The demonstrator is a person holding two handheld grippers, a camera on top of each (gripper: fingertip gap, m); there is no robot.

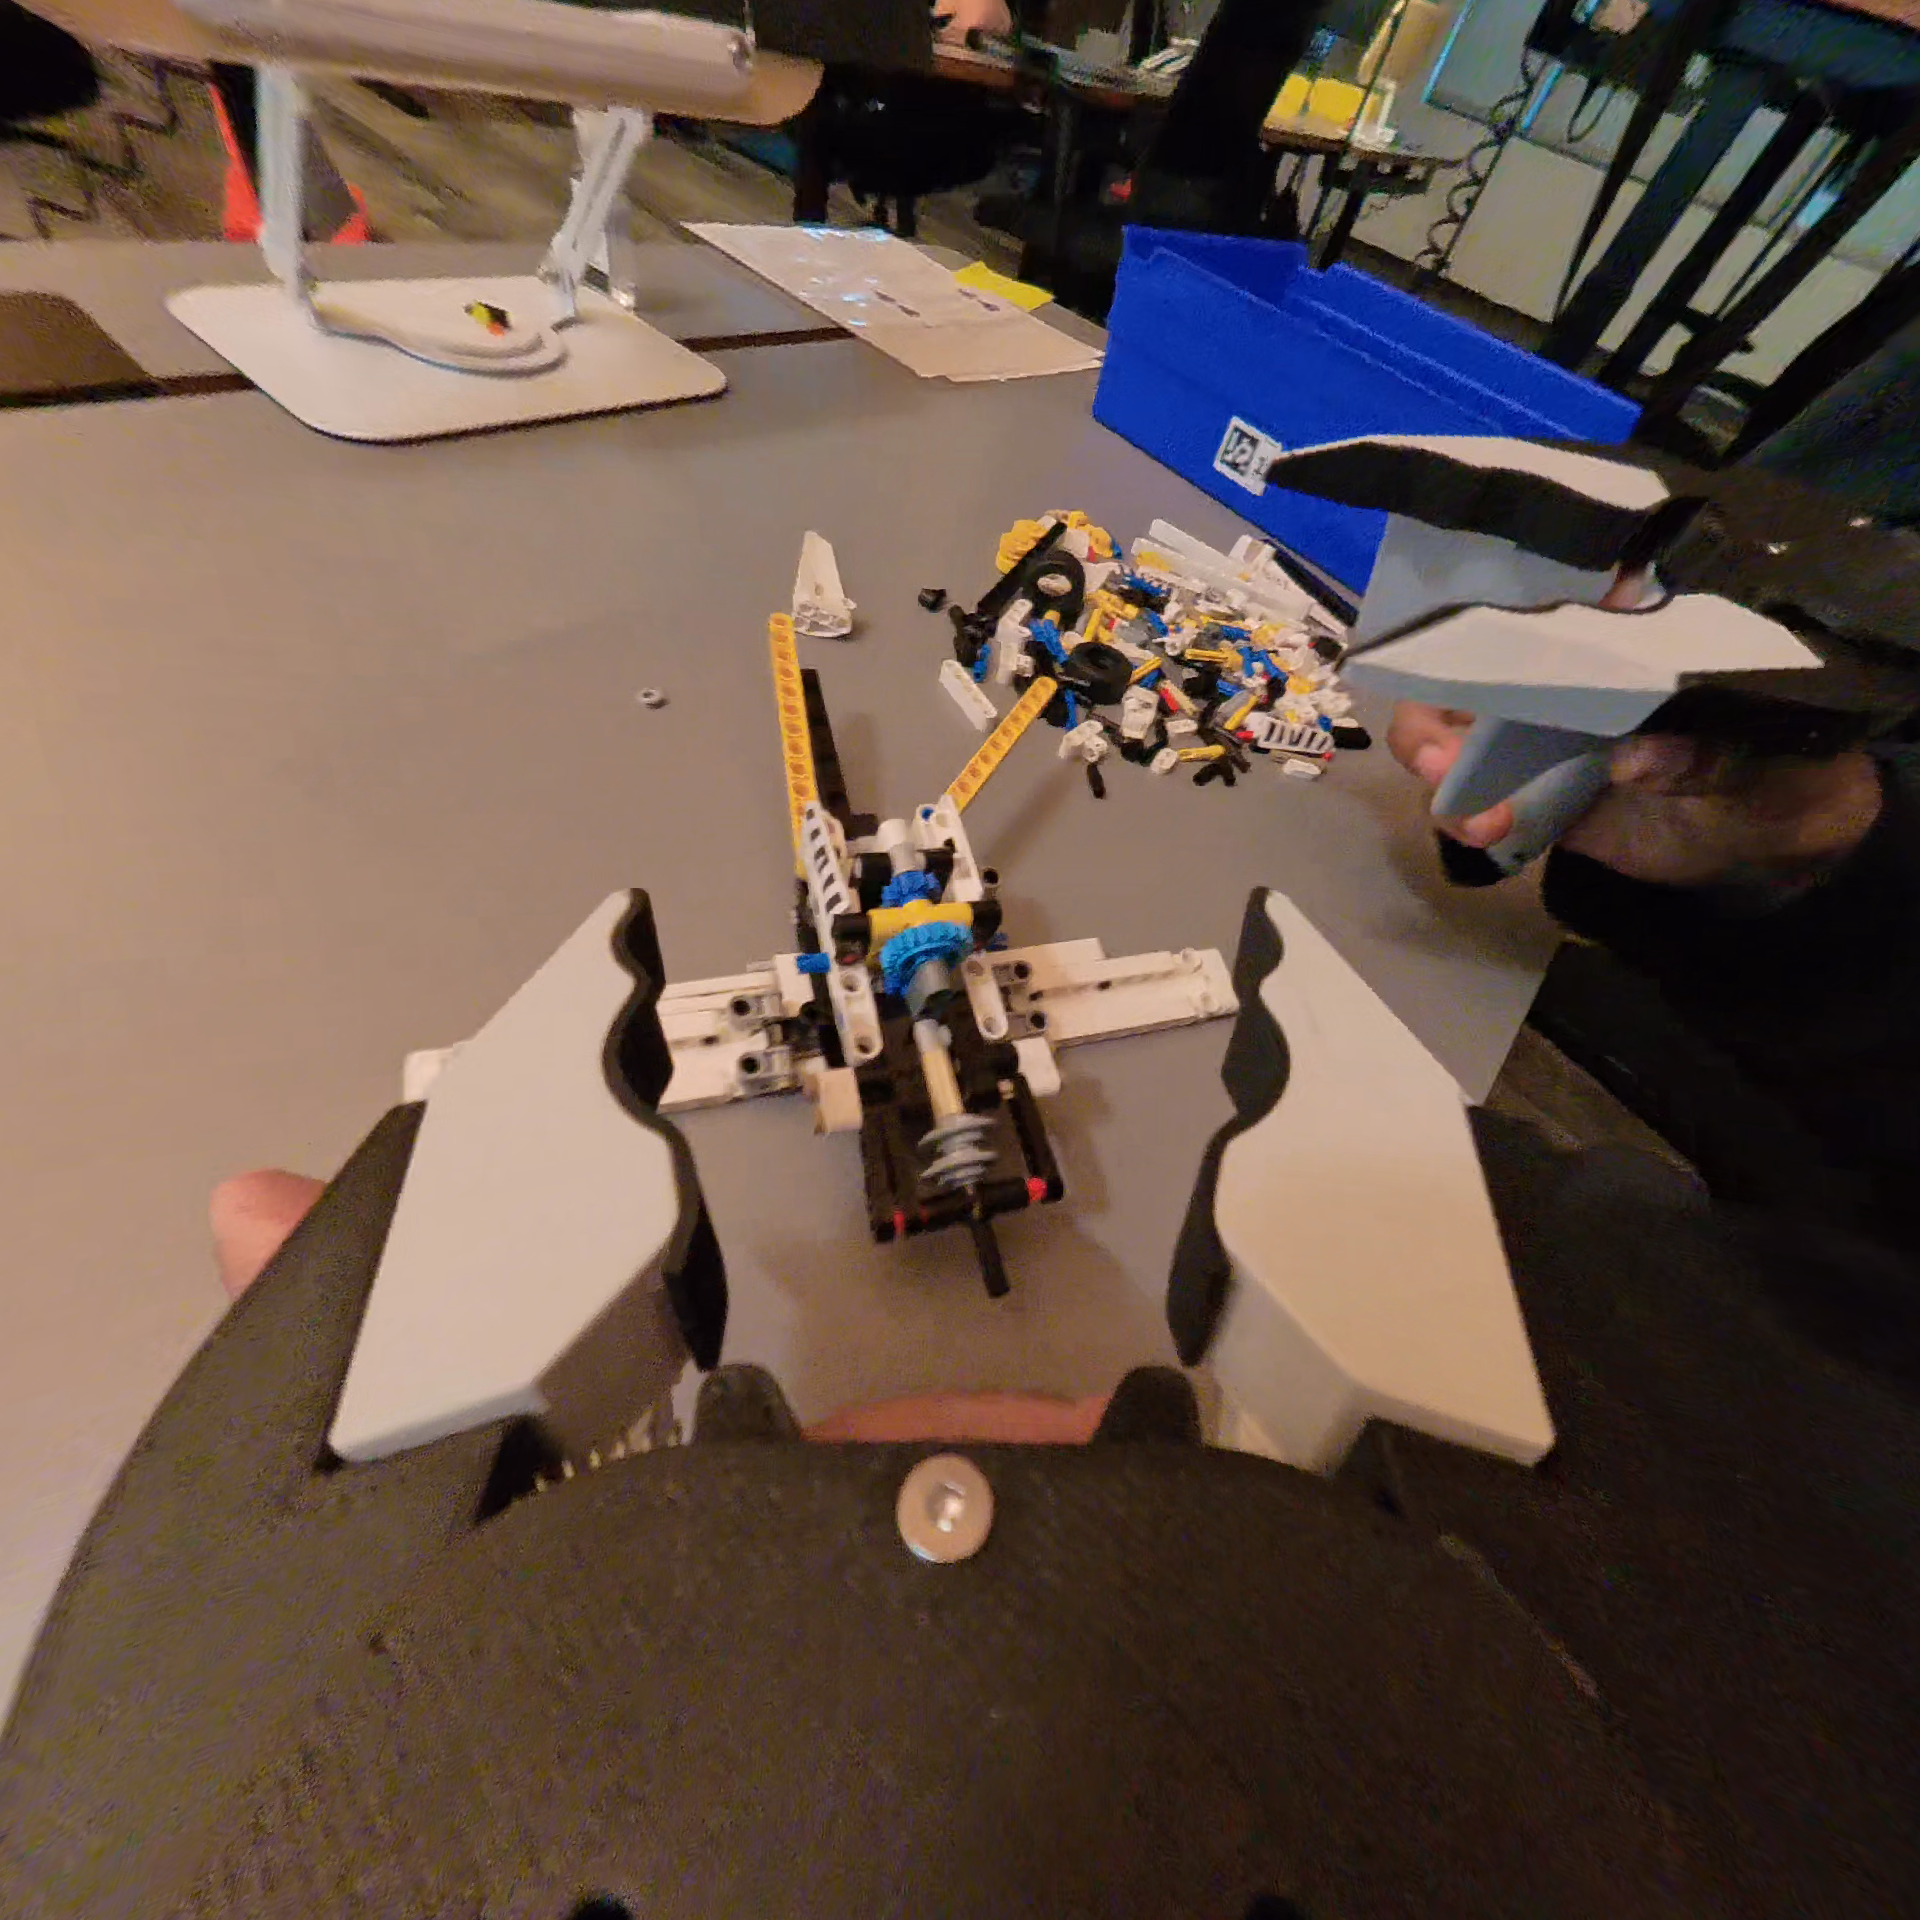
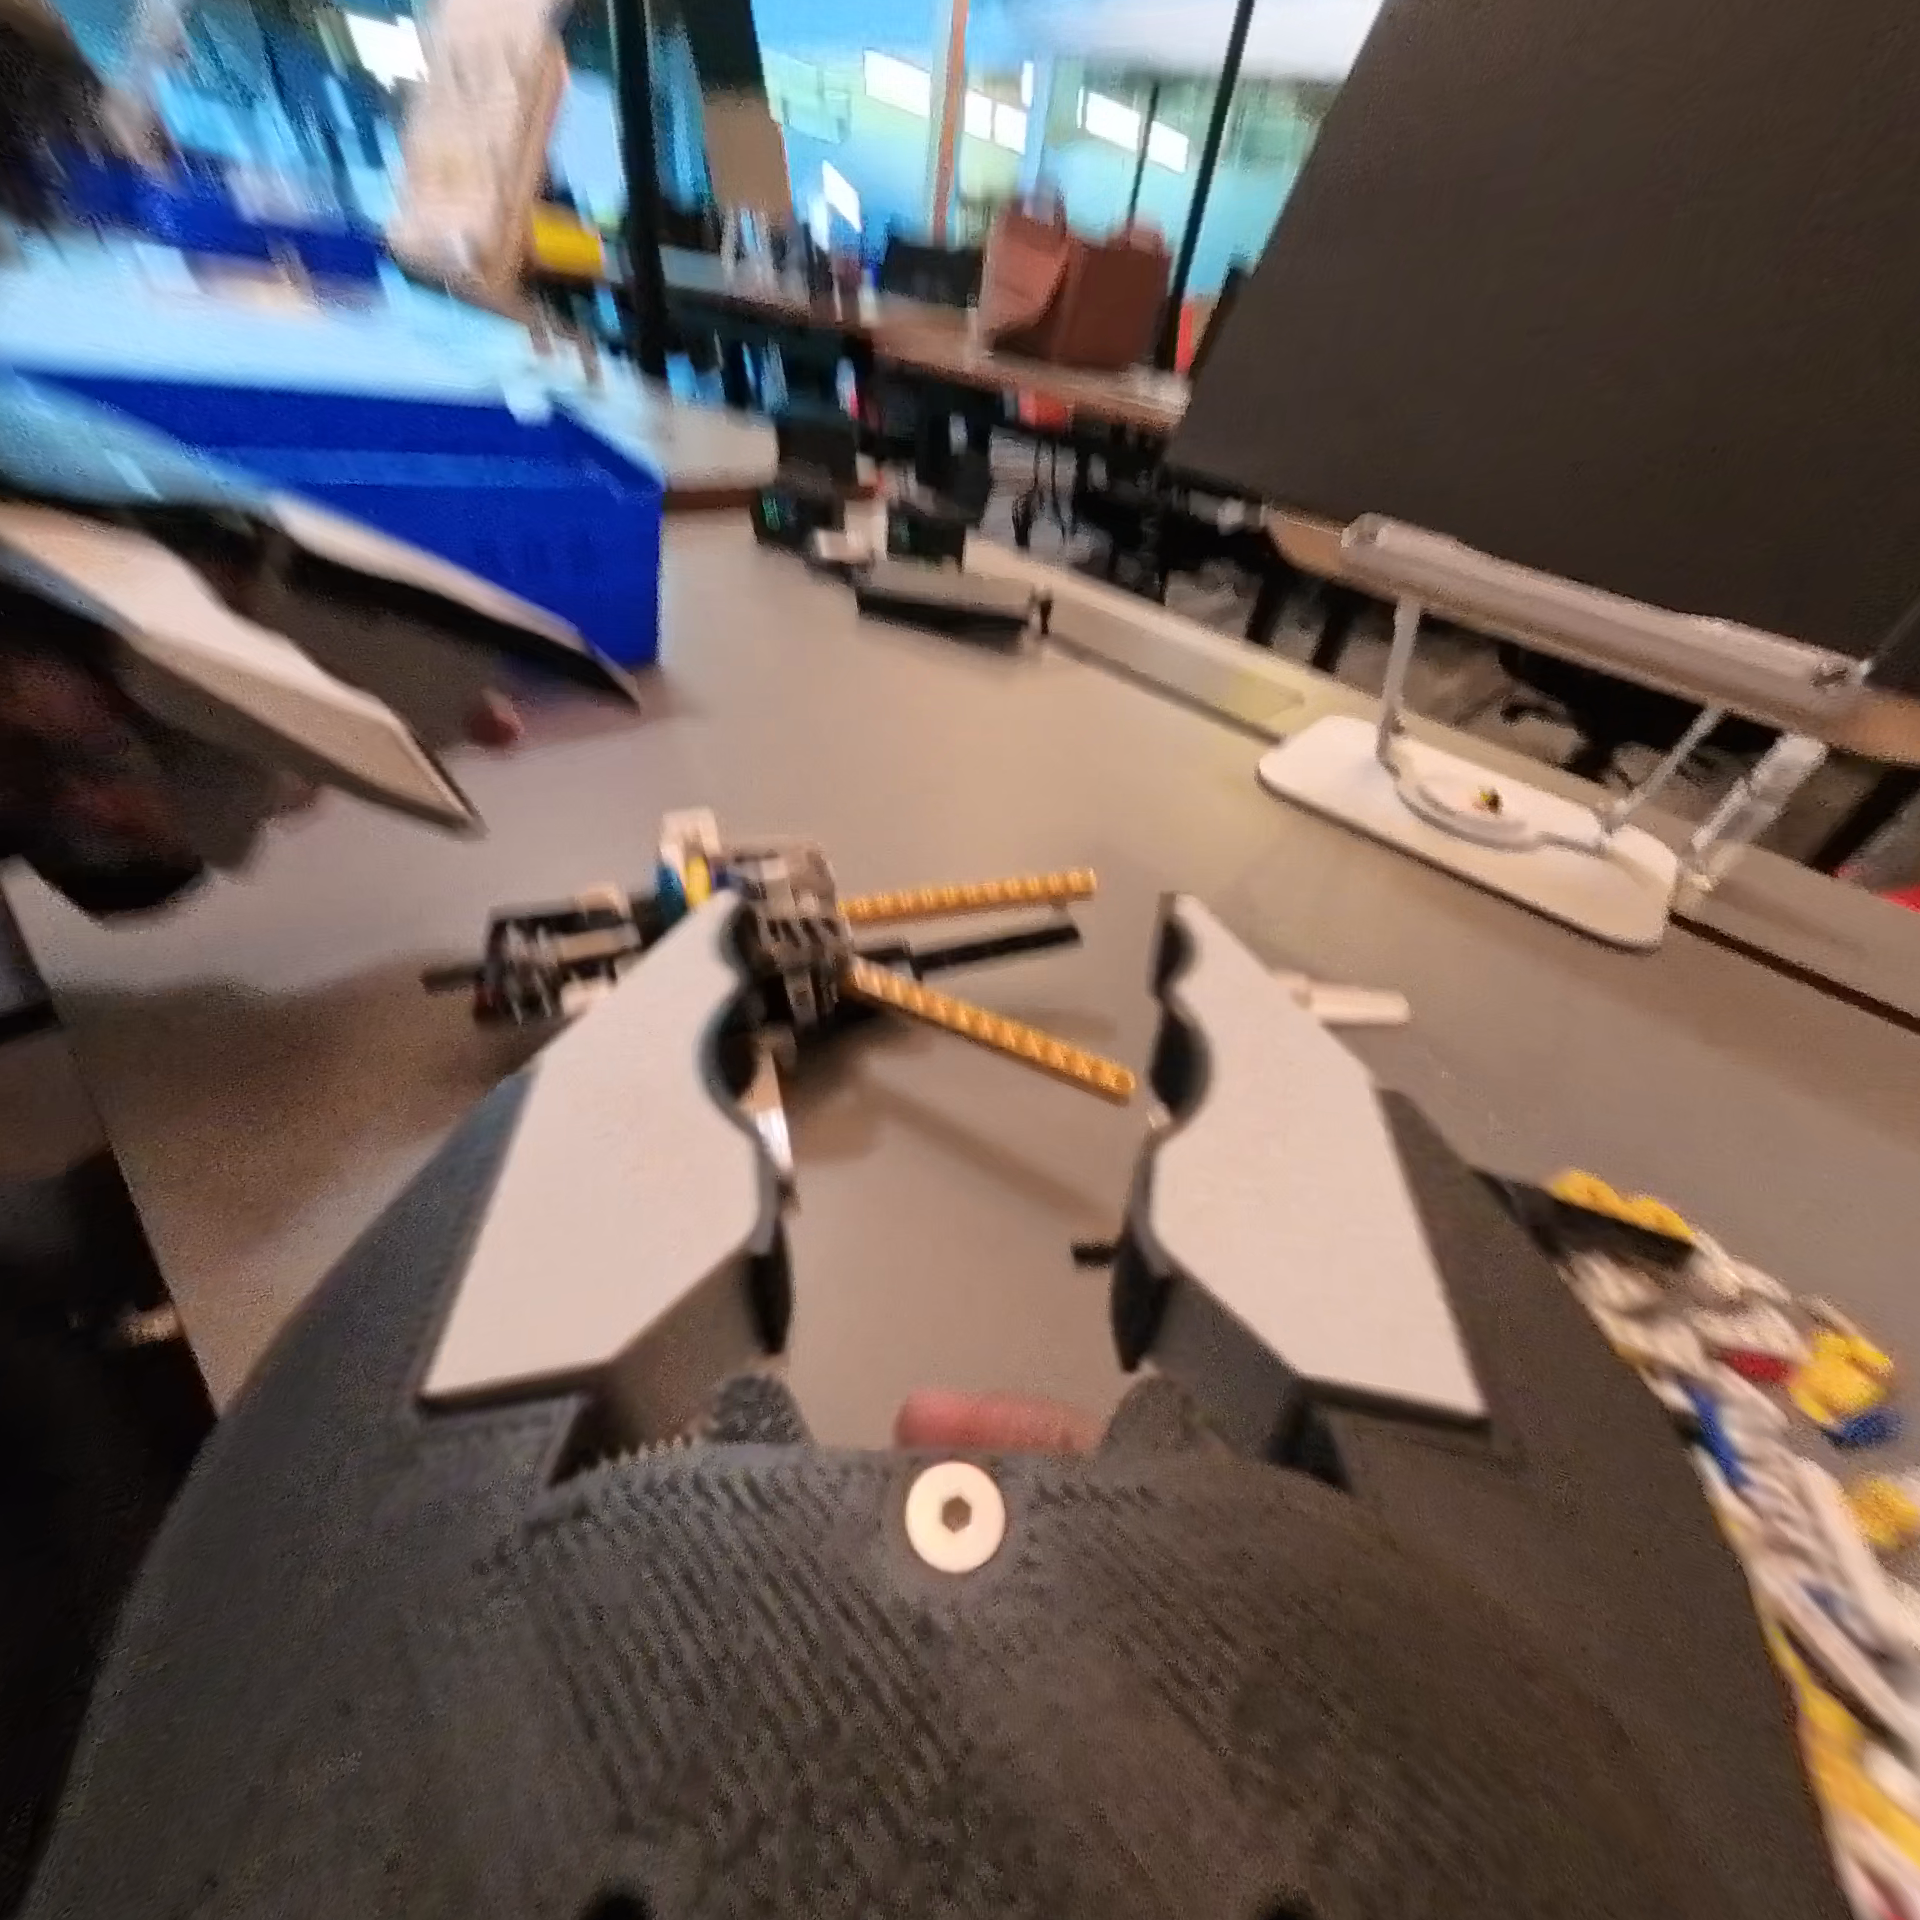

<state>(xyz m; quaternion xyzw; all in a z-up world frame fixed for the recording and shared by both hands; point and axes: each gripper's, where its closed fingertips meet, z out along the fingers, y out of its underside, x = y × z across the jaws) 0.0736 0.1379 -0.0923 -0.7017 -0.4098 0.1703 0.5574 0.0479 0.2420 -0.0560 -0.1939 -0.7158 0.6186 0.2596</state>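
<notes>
A toy-brick model (image 1: 914, 997) of black, white, yellow and blue parts lies on the grey table (image 1: 364, 727). It has two long yellow beams and white cross beams. My left gripper (image 1: 948, 914) is wide open above it. The model lies between the fingers, and the pads do not press on it. My right gripper (image 1: 1309, 569) is open and empty, hovering over the pile of loose pieces (image 1: 1153, 644). In the blurred right wrist view, the right gripper (image 2: 948, 920) is open, with the model (image 2: 769, 935) just beyond its left finger (image 2: 644, 1091). The left gripper (image 2: 540, 748) shows at the upper left.
A blue bin (image 1: 1299, 353) stands behind the pile. A white stand (image 1: 447, 353) on a flat base is at the far left. A paper sheet (image 1: 904, 291) lies at the back. A loose white panel (image 1: 821, 587) and a small grey ring (image 1: 651, 697) lie near the model.
</notes>
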